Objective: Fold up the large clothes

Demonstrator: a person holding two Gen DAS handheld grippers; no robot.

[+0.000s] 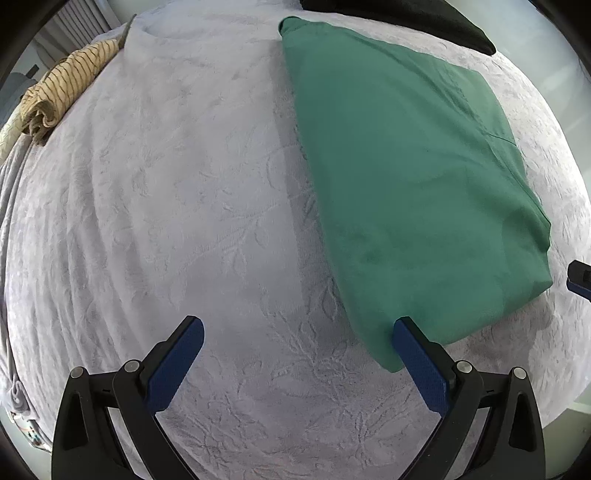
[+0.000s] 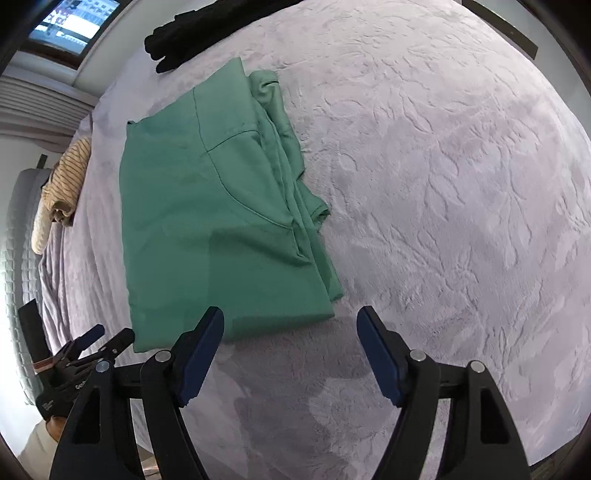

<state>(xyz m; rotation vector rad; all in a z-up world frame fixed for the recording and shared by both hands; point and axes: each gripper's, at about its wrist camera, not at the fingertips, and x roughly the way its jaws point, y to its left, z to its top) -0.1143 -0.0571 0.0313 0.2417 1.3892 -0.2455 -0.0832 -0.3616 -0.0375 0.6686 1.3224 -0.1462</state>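
A green garment (image 1: pixel 406 184) lies folded into a long rectangle on the lilac embossed bed cover (image 1: pixel 166 221). My left gripper (image 1: pixel 297 328) hangs open above the cover, and its right finger (image 1: pixel 417 354) overlaps the garment's near corner in the picture. In the right wrist view the green garment (image 2: pixel 221 206) shows stacked layers along its right edge. My right gripper (image 2: pixel 291 317) is open just in front of its near edge, with nothing between the fingers. The left gripper (image 2: pixel 112 332) appears at the lower left, held by a hand.
A beige striped garment (image 1: pixel 62 88) lies bunched at the bed's far left edge. A black garment (image 2: pixel 192 40) rests beyond the green one. To the right of the green garment stretches bare bed cover (image 2: pixel 443 184). A window (image 2: pixel 74 22) is at the top left.
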